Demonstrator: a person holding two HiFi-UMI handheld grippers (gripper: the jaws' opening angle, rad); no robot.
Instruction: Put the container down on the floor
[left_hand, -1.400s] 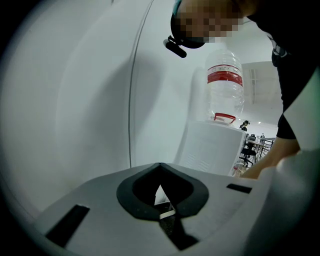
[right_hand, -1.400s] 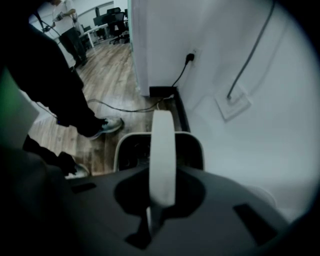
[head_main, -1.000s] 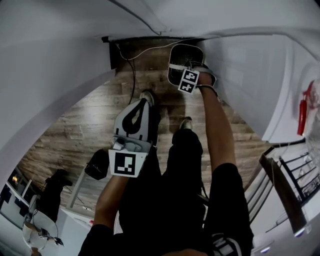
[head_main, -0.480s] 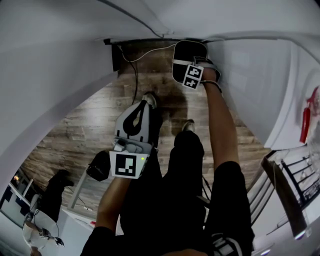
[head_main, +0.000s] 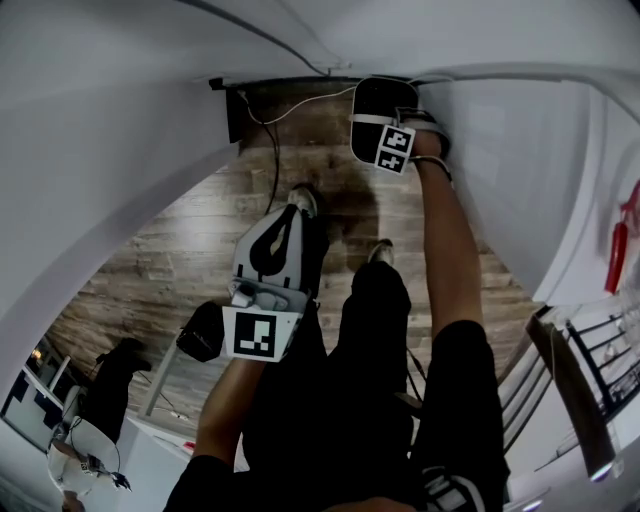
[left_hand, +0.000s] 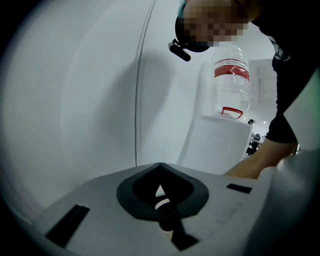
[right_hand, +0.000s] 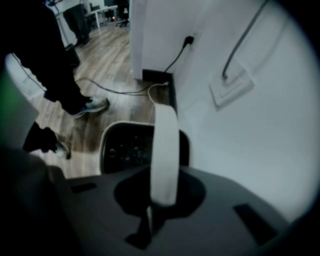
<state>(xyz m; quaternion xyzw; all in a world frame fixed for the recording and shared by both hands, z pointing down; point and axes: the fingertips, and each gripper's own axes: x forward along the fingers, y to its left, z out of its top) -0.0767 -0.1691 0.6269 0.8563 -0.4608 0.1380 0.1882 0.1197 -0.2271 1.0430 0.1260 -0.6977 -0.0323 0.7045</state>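
We see the right gripper (right_hand: 161, 202) clamped on the flat white strap handle (right_hand: 165, 150) of a dark, rounded-square container with a white rim (right_hand: 125, 147). The strap runs straight up between the two jaws, and the container sits directly below them. In the head view the right gripper (head_main: 388, 128) is at the end of a straightened arm. The container (head_main: 383, 100) is low in the corner where the two white walls meet, just beside the dark skirting strip (head_main: 232, 115). We cannot tell whether its base touches the brown wood-plank floor (head_main: 180, 255) or hangs just above it. A black cable (right_hand: 120, 91) trails over the planks near the container and rises to a plug (right_hand: 188, 40) in the white wall.

The left gripper (head_main: 287, 215) is in front of the person's legs, well apart from the container, with its nose pointing away from the body. In its own view the left gripper (left_hand: 160, 166) has its jaws drawn together at the tips, with nothing between them. Beyond it we see a clear water bottle with a red label (left_hand: 231, 80) on a white dispenser (left_hand: 220, 145), and a bare forearm (left_hand: 255, 162) at the right edge.
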